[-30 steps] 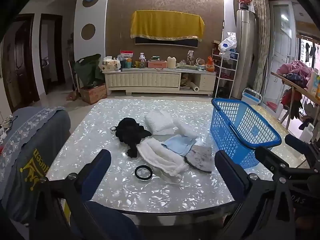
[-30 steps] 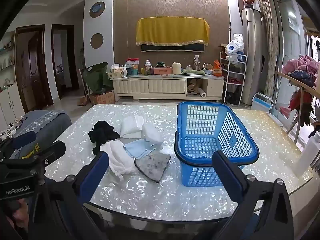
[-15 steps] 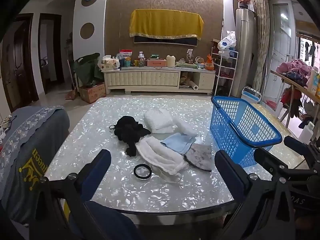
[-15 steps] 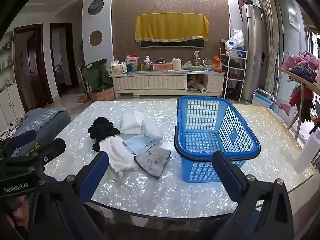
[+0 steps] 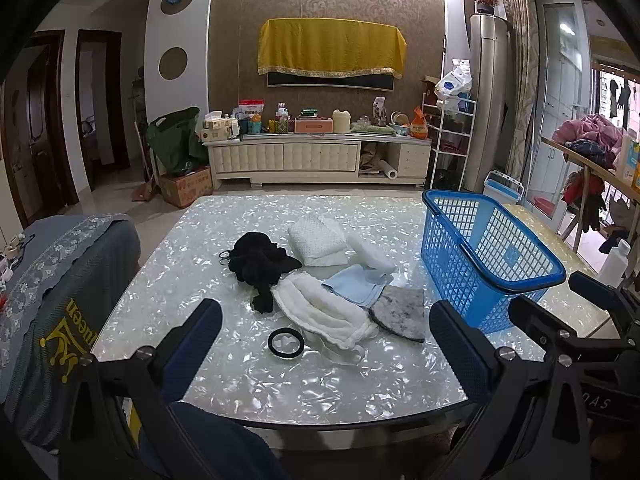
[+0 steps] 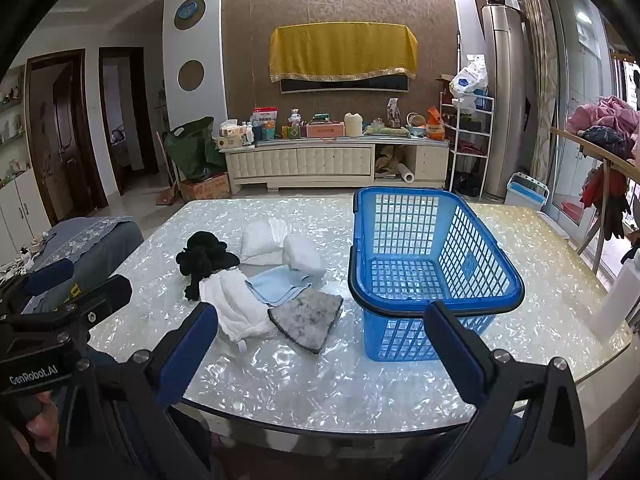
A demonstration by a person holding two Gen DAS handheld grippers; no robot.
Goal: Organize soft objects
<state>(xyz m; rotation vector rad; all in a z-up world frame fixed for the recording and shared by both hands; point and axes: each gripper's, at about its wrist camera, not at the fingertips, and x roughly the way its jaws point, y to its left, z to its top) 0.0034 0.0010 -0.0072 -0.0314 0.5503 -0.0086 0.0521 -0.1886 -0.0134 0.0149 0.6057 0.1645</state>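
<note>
From the left wrist view, the left gripper [image 5: 325,338] hangs over the near edge of the table [image 5: 248,384], fingers spread wide and holding nothing. Ahead lie the soft things in a loose cluster: a black cloth [image 5: 260,258], a white towel [image 5: 326,312], a light blue cloth [image 5: 358,286], a grey rag [image 5: 402,312] and folded white pieces [image 5: 318,240], with a black ring [image 5: 285,343] just beside the towel. The blue basket [image 5: 492,264] stands to their right, with nothing visible in it. From the right wrist view, the right gripper [image 6: 320,346] also hovers with fingers spread and empty, the basket [image 6: 434,276] straight ahead and the grey rag [image 6: 308,318] close by its left. The cloths overlap, so a pinch could drag a neighbour along, and a careless reach may shove the light basket.
</note>
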